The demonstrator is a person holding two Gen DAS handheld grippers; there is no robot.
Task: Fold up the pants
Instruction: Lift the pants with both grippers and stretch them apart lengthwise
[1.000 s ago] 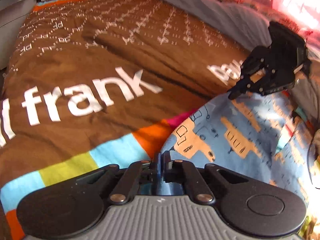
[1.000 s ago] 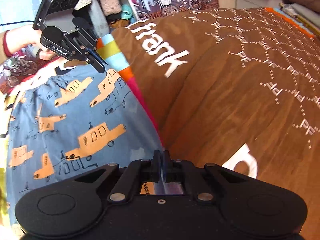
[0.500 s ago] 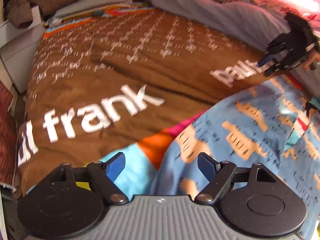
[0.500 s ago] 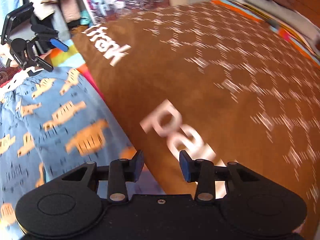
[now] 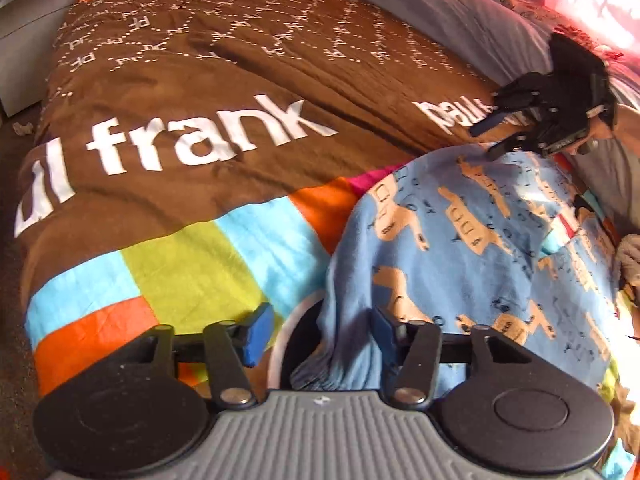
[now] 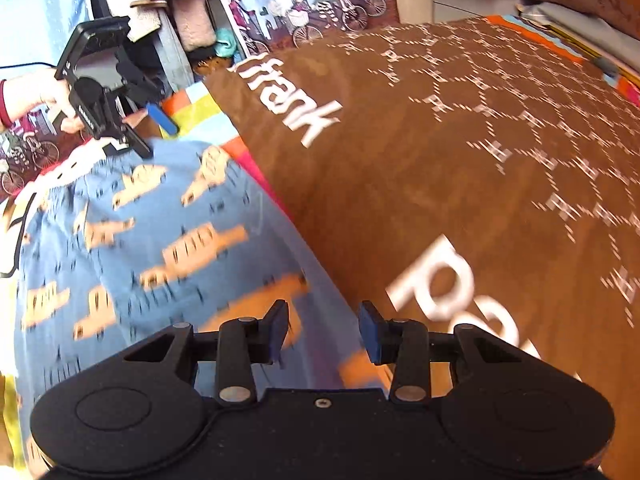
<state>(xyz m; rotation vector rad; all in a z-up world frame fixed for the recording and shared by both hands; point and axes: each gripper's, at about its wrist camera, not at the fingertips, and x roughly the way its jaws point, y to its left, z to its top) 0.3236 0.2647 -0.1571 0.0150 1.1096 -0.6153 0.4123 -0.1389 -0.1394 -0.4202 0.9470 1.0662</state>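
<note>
Lying across the lower right of the left wrist view, the pants (image 5: 472,240) are a soft blue cotton-like pair printed with orange vehicles, spread over the brown and colour-blocked bed cover (image 5: 200,100) whose white lettering runs across the middle of the frame; in the right wrist view the same cloth fills the lower left. The left gripper (image 5: 318,330) has its jaws parted, having just been closing from a wider spread, and a gathered, elastic-looking edge of the pants sits between the blue pads without being pressed by them. The right gripper (image 6: 323,330) likewise stands with jaws apart, the far edge of the cloth under the gap but nothing pinched. Each tool shows small in the other's view, at the upper right and upper left, hovering at the fabric's border. The pants look light, limp and thin, likely to sag, wrinkle and drag on the fuzzy, slightly napped cover rather than slide cleanly. They should not be fragile. Taking hold seems best at the firmer edges: the gathered band near the left pads and the matching corner near the right ones, pinching through all the layers so the cloth lifts as one. The cover under it is plush, rumpled and yielding, so pressing down to grip will sink in somewhat
</note>
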